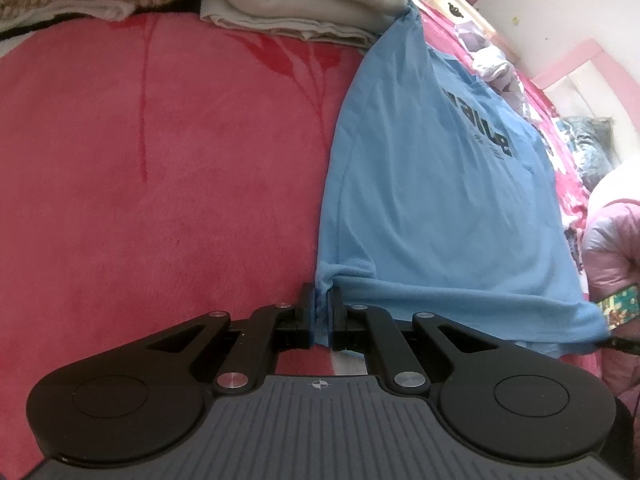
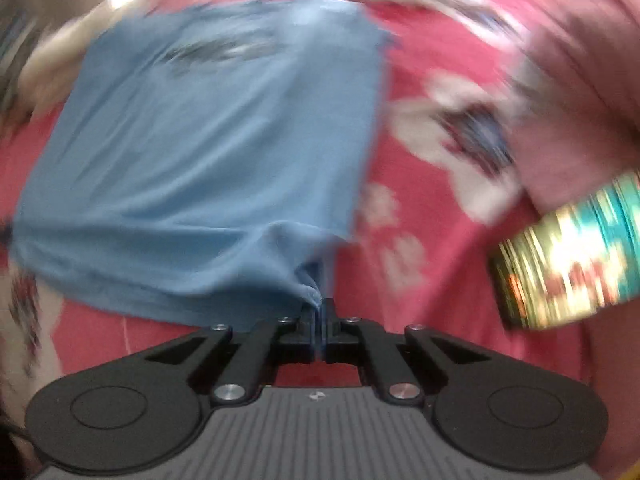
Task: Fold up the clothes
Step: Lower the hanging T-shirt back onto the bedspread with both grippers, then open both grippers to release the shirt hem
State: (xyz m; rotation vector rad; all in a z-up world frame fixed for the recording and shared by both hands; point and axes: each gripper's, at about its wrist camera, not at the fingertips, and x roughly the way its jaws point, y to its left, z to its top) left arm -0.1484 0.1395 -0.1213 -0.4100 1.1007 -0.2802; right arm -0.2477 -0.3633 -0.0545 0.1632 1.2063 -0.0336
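A light blue T-shirt (image 1: 432, 184) with dark lettering lies spread on a red fleece blanket (image 1: 160, 168). My left gripper (image 1: 320, 300) is shut on the near left corner of its hem, with blue cloth bunched between the pads. In the blurred right wrist view the same blue T-shirt (image 2: 208, 152) stretches ahead, and my right gripper (image 2: 319, 312) is shut on its near right corner. The hem runs taut between the two corners. The tip of the right gripper shows at the right edge of the left wrist view.
Folded beige and cream blankets (image 1: 288, 4) are stacked at the far edge of the bed. A person's pink sleeve (image 1: 612, 240) with a patterned cuff (image 2: 572, 264) is at the right. A flowered red bedspread (image 2: 440, 128) lies right of the shirt.
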